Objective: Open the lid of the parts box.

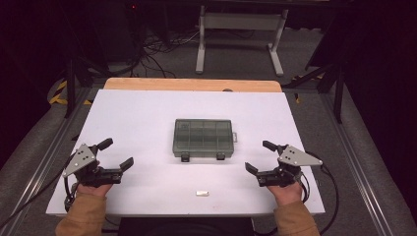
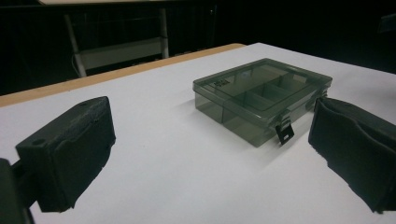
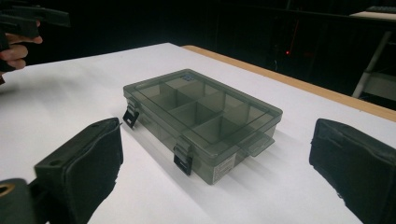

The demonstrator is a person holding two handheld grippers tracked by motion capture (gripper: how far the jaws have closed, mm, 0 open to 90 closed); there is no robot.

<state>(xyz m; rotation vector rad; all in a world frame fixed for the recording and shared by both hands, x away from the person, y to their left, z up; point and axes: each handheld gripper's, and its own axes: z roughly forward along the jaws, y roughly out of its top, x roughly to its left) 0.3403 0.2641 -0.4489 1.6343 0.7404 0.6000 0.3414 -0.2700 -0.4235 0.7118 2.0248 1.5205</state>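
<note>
Step in hand: nothing is held yet; both grippers rest at the near edge of the white surface [image 1: 147,108], each turned inward toward the organizer box [image 1: 203,138], so this looks like the approach before the box is handled.
Left gripper [image 1: 118,153]: jaws spread wide, empty.
Right gripper [image 1: 259,156]: jaws likewise released, empty.
Box position: mid-surface, between the two grippers and well apart from both, lid down.
Latches [image 3: 183,157]: two dark clips on the side facing the person; they appear fastened.
Contents: compartments visible through the smoky lid look empty.
Small white piece [image 1: 202,193]: lies near the front edge, too small to identify.
Next move: probably reaching to the clips, one gripper steadying the box.
</note>
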